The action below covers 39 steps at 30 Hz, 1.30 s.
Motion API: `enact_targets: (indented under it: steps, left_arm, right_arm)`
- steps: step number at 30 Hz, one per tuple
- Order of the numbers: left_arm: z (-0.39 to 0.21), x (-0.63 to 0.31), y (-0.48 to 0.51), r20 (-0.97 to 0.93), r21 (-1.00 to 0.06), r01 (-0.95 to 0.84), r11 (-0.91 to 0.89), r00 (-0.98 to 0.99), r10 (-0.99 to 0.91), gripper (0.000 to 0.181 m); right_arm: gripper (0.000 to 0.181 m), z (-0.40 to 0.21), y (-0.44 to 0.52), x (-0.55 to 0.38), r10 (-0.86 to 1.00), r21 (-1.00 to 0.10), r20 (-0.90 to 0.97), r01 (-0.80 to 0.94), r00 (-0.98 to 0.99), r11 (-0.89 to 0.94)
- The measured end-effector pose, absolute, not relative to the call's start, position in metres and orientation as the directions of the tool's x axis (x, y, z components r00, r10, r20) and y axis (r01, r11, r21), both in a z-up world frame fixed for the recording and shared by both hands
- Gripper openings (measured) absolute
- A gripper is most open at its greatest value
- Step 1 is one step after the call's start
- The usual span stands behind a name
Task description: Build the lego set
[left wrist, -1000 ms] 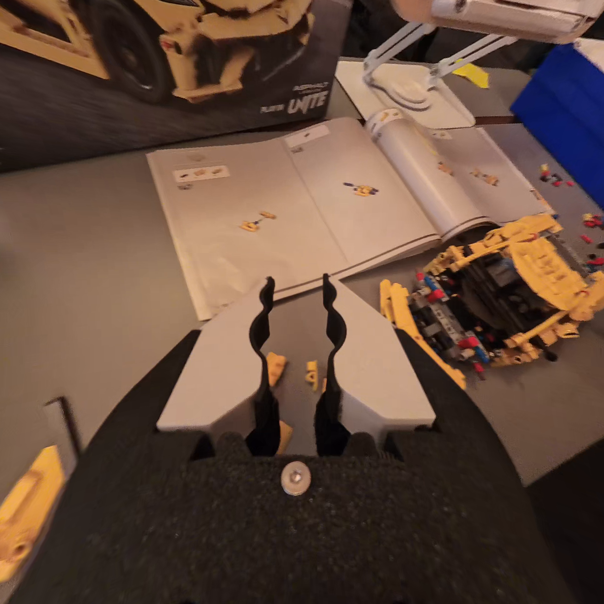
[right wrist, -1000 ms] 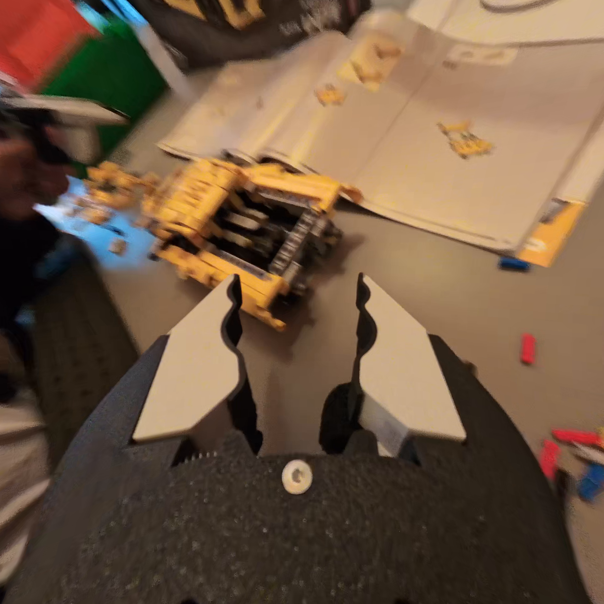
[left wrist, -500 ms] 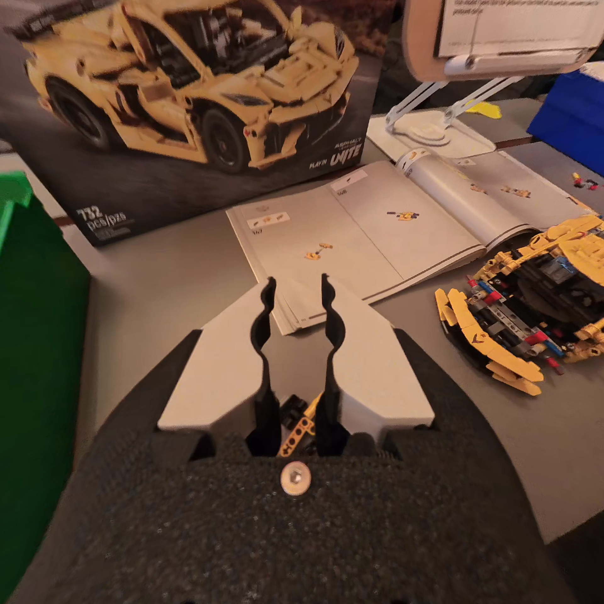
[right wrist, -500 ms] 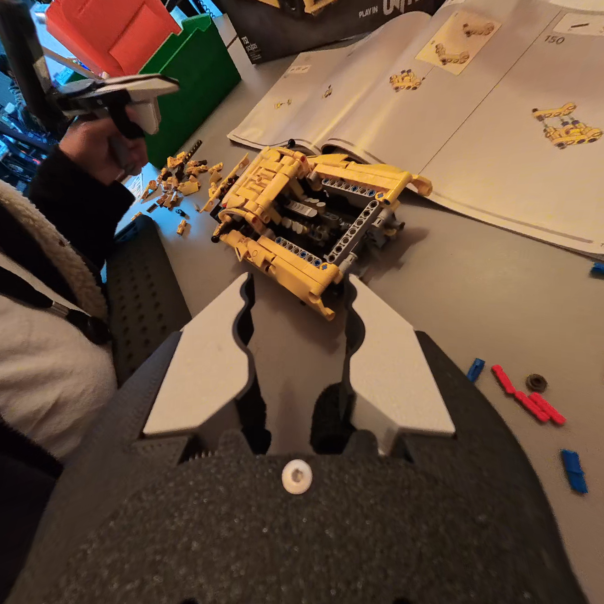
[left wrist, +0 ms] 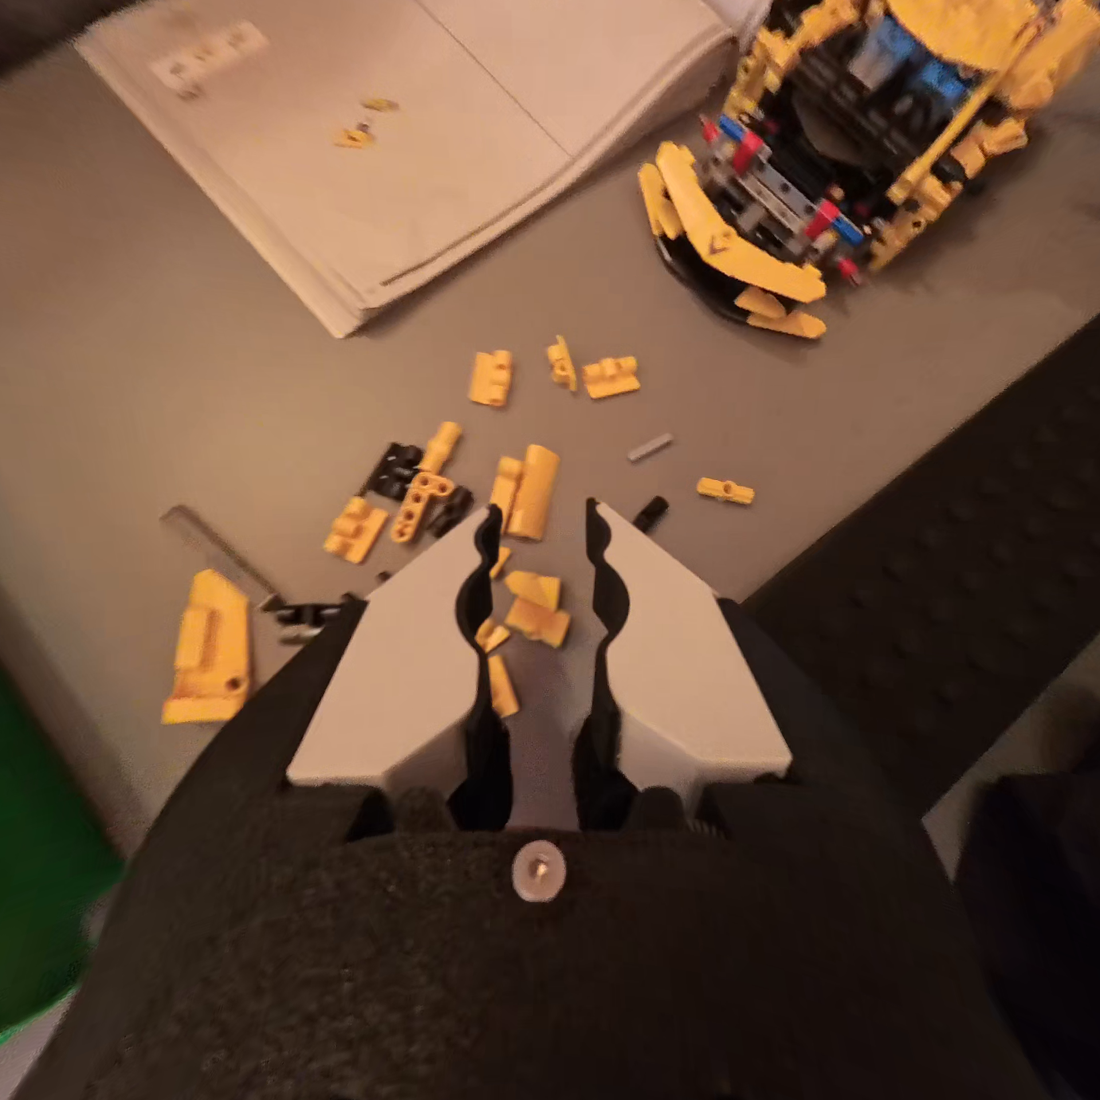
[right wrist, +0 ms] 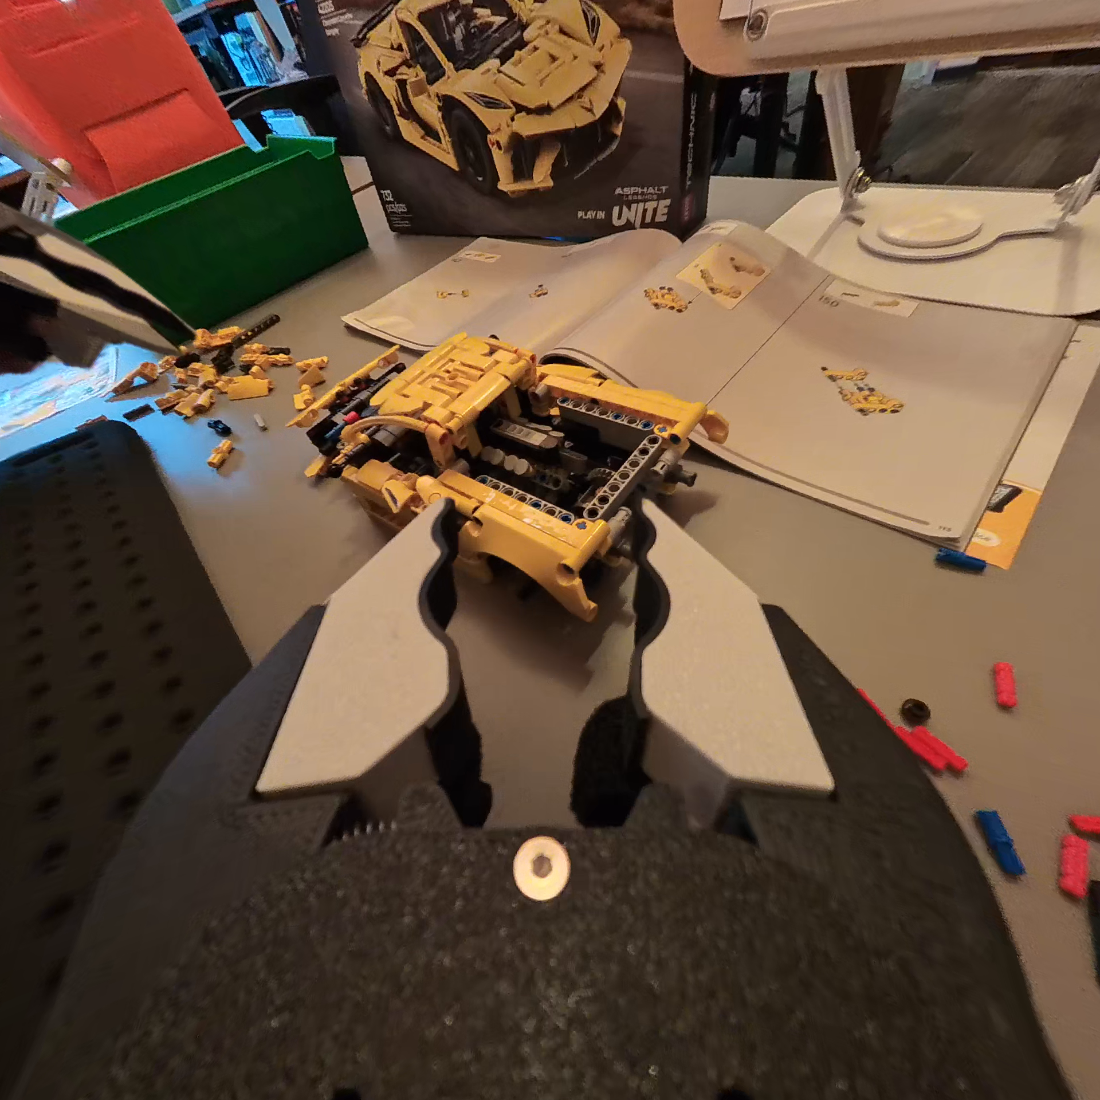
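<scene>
Flanking the yellow car model's (right wrist: 506, 464) corner, apparently untouching, right gripper (right wrist: 541, 524) gapes.

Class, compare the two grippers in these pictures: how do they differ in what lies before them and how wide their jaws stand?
The left gripper hovers over scattered loose yellow pieces; the right gripper faces the part-built yellow car. The left gripper's jaws stand narrower, the right gripper's wider, flanking the car's near corner. Both are open and hold nothing, and both have grey fingers on black bodies.
</scene>
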<state>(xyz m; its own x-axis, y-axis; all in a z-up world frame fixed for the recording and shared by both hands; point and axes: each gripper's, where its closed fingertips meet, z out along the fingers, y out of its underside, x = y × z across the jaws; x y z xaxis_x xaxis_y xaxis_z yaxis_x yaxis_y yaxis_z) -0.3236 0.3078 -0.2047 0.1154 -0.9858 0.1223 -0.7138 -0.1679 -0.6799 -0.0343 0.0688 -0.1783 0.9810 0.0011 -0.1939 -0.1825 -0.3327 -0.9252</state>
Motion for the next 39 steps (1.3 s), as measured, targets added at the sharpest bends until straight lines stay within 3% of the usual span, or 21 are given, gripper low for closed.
enact_targets:
  steps: [9, 17, 25, 31, 35, 37, 39]
  left_arm:
    - [-0.234, -0.253, 0.273, 0.169, -0.644, -0.709, -0.286, 0.232, -0.958, 0.028]
    - [-0.243, -0.248, 0.282, 0.057, -0.617, -0.718, -0.322, 0.367, -0.928, 0.032]
    - [-0.249, -0.24, 0.283, 0.121, -0.613, -0.694, -0.378, 0.39, -0.913, 0.033]
    - [-0.246, -0.237, 0.282, 0.144, -0.63, -0.677, -0.381, 0.38, -0.914, 0.024]
    - [-0.19, -0.206, 0.252, 0.573, -0.695, -0.402, -0.596, 0.189, -0.797, 0.024]
    - [-0.141, -0.194, 0.234, 0.785, -0.612, -0.236, -0.755, -0.06, -0.617, 0.024]
    - [-0.097, -0.192, 0.216, 0.872, -0.429, -0.203, -0.88, -0.348, -0.345, 0.024]
  right_arm:
    - [0.053, -0.173, 0.063, -0.035, 0.012, -0.934, -0.207, -0.194, 0.978, -0.301]
    - [0.053, -0.172, 0.061, -0.033, 0.025, -0.93, -0.252, -0.234, 0.968, -0.282]
    - [0.053, -0.175, 0.063, -0.036, 0.041, -0.926, -0.252, -0.228, 0.967, -0.299]
    - [0.051, -0.172, 0.064, -0.038, 0.051, -0.931, -0.244, -0.219, 0.969, -0.293]
    - [0.05, -0.15, 0.075, -0.053, 0.125, -0.959, -0.17, -0.135, 0.977, -0.251]
    - [0.049, -0.128, 0.092, -0.072, 0.211, -0.976, -0.095, -0.049, 0.973, -0.213]
    - [0.049, -0.108, 0.111, -0.102, 0.336, -0.982, -0.07, -0.007, 0.939, -0.186]
